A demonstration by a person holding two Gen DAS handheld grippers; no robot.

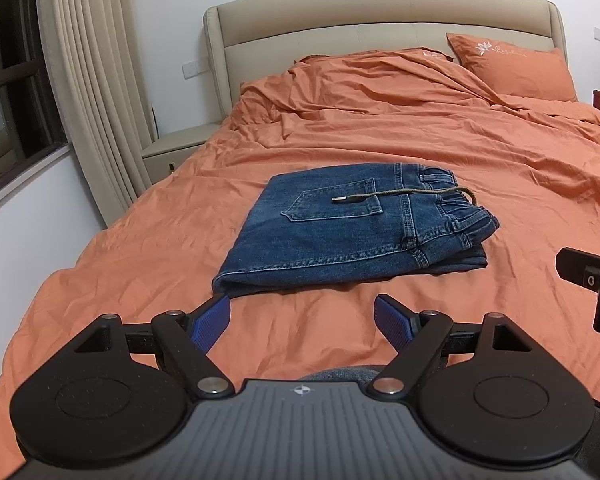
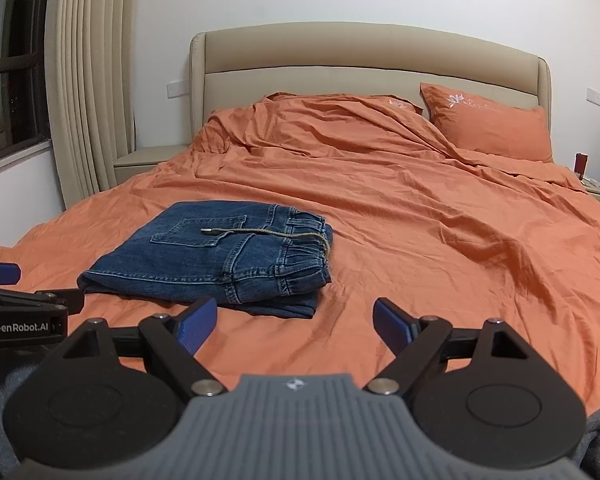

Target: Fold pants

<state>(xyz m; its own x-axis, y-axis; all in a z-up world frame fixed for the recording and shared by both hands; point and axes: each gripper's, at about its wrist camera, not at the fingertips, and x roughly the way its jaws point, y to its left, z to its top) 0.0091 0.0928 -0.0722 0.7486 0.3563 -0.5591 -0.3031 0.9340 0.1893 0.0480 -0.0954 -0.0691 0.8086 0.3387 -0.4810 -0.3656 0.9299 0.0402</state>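
Note:
A pair of blue denim pants (image 1: 352, 228) lies folded into a compact stack on the orange bed sheet (image 1: 380, 136), back pocket up, with a drawstring (image 1: 400, 194) lying across it. They also show in the right wrist view (image 2: 216, 256). My left gripper (image 1: 302, 312) is open and empty, just in front of the pants' near edge, not touching. My right gripper (image 2: 294, 314) is open and empty, near the stack's front right corner. The right gripper's body shows at the left wrist view's right edge (image 1: 592, 280).
The bed has a beige headboard (image 1: 380, 12) and an orange pillow (image 1: 516, 68) at the far right. A bedside table (image 1: 176, 148), curtains (image 1: 92, 80) and a window (image 1: 12, 80) stand to the left. Rumpled orange bedding covers the far half.

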